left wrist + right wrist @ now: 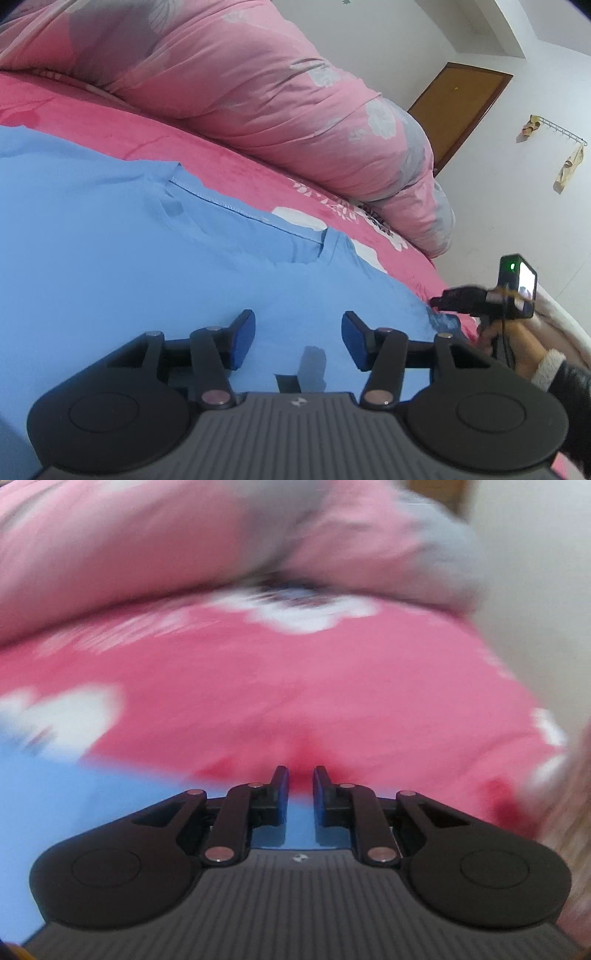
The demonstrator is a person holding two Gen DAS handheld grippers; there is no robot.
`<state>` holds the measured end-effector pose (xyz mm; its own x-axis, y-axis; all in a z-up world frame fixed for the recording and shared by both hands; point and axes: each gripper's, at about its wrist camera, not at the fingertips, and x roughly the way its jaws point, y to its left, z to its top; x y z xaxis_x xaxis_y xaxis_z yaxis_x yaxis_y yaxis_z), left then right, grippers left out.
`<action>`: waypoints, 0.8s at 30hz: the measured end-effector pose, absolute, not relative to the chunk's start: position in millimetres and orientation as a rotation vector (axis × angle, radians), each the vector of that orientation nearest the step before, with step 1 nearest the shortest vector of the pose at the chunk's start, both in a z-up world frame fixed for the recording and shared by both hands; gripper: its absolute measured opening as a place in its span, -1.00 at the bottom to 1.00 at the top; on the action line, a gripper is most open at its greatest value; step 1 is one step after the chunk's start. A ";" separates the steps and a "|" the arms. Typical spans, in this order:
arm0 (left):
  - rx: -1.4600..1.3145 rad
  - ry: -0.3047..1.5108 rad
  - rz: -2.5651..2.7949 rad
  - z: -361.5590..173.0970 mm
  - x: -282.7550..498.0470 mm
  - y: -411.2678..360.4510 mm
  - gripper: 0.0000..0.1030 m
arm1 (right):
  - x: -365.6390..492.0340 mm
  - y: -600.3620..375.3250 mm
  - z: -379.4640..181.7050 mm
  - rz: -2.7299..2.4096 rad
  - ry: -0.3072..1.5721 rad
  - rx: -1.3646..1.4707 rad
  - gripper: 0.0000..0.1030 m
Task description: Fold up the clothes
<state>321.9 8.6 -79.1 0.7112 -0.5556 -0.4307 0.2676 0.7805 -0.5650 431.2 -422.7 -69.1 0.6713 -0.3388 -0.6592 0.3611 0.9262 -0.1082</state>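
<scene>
The blue shirt (110,258) lies flat on the pink bedsheet (229,162), its stitched hem running lengthwise toward the rolled duvet (258,92). The left gripper (298,332) hovers above it, jaws apart and empty; the right gripper (301,775) has jaws slightly apart, gripping nothing.

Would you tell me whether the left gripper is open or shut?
Open: the left gripper shows a wide gap, nothing between its pads, above the blue shirt.

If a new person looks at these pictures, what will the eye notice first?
First comes the blue garment, spread flat on the pink flowered bedsheet in front of the open left gripper. Behind it, a big pink quilt is heaped along the bed's far side.
</scene>
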 end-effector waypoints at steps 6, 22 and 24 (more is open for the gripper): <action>-0.492 0.625 -0.458 -78.2 322.1 9.2 0.05 | 394.3 -416.6 -39.4 -0.254 0.676 0.164 -0.72; -0.492 0.629 -0.457 -79.8 322.0 8.9 0.08 | 384.4 -410.8 -47.3 -0.230 0.817 0.127 -0.70; -0.492 0.629 -0.458 -79.8 322.0 9.2 0.08 | 389.7 -421.2 -64.2 -0.267 0.885 0.148 -0.75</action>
<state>322.0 9.2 -79.8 0.7184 -0.5398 -0.4387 0.2515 0.7896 -0.5597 389.7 -421.2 -64.2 0.6033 -0.1689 -0.7794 0.2907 0.9566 0.0177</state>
